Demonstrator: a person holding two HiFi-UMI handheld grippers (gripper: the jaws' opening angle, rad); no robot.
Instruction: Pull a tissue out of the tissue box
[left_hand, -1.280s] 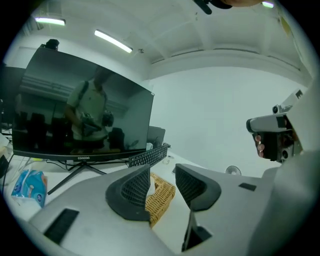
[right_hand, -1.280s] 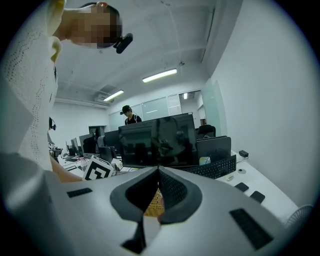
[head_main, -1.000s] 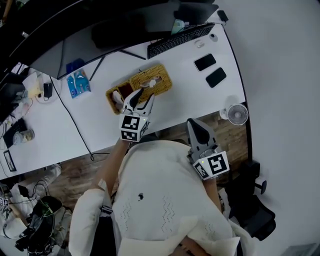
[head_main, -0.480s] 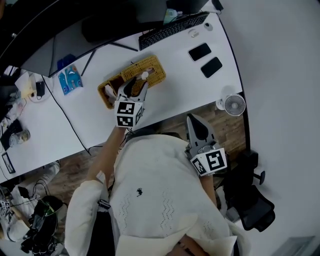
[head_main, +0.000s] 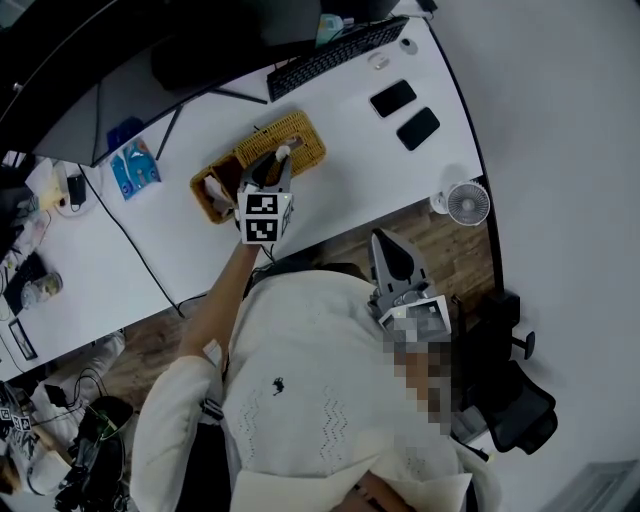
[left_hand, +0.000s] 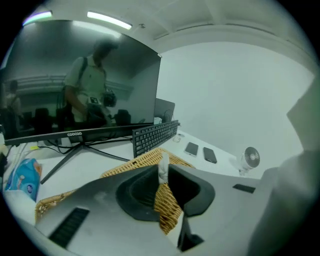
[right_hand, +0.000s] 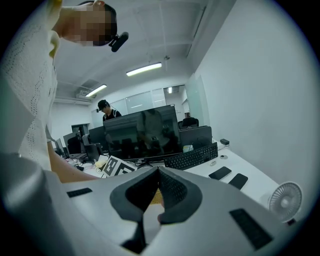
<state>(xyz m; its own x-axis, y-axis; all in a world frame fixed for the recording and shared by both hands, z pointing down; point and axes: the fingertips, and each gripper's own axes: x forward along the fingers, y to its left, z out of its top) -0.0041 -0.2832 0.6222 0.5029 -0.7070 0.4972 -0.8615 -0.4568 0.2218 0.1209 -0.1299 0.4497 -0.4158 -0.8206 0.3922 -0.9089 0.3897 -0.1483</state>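
In the head view, the white bench (head_main: 330, 180) crossed the frame from lower left to upper right. The wicker tissue box (head_main: 300, 135) sat left of its centre, below the keyboard (head_main: 335, 55). The left gripper (head_main: 276, 162) reached up from the person's arm, its tips over the box top at the white tissue (head_main: 284, 152). The right gripper (head_main: 383, 238) hung off the bench's near edge, just right of centre, well apart from the box. Two phones (head_main: 405, 112) lay toward the upper right, and a small fan (head_main: 467, 203) stood at the bench's right end. In the left gripper view, the left gripper (left_hand: 163, 176) had just been closing its jaws. The upright tuft of tissue (left_hand: 163, 169) stood between the tips and filled the narrow gap, touching both. The tissue box (left_hand: 142, 161) lay right behind and below it, and a monitor (left_hand: 80, 80) filled the upper left. In the right gripper view, the right gripper (right_hand: 158, 170) had its jaws together with nothing between them. Beyond them were the keyboard (right_hand: 192, 156), the phones (right_hand: 229, 177) and the fan (right_hand: 285, 200) at lower right.
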